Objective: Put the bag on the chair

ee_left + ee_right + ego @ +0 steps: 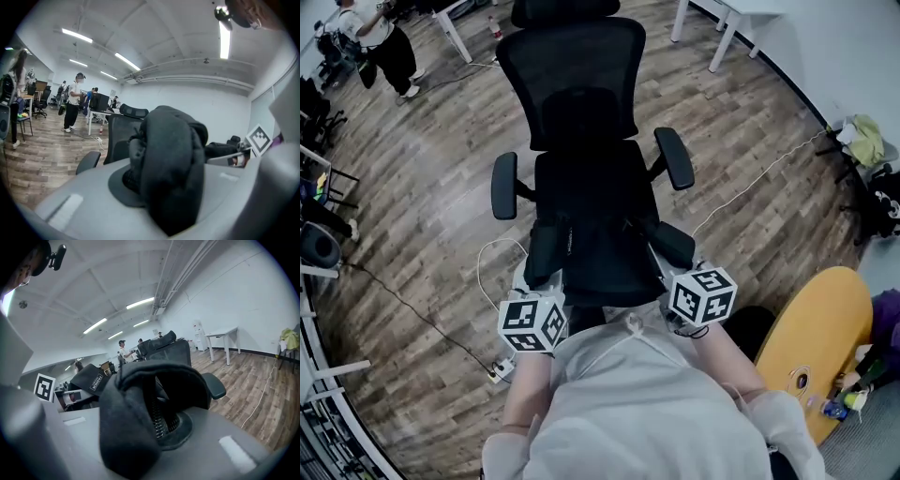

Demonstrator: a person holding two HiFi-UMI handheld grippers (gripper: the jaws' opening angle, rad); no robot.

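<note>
A black office chair (581, 122) with a mesh back stands straight ahead of me. The black bag (605, 258) hangs at the front edge of the chair's seat, held up between both grippers. My left gripper (534, 317) is shut on a bunched fold of the bag (171, 168), which fills the left gripper view. The right gripper (701, 292) is shut on another fold of the bag (136, 423), where a zipper (158, 418) shows. A label on the bag (96, 380) is visible beyond it. The fabric hides the fingertips of both grippers.
The chair's armrests (504, 186) (675, 157) flank the seat. A yellow round table (820, 333) stands at my right. White cables (750, 183) and a power strip (499, 372) lie on the wooden floor. A person (380, 42) stands at the far left, white desk legs (724, 33) at the back.
</note>
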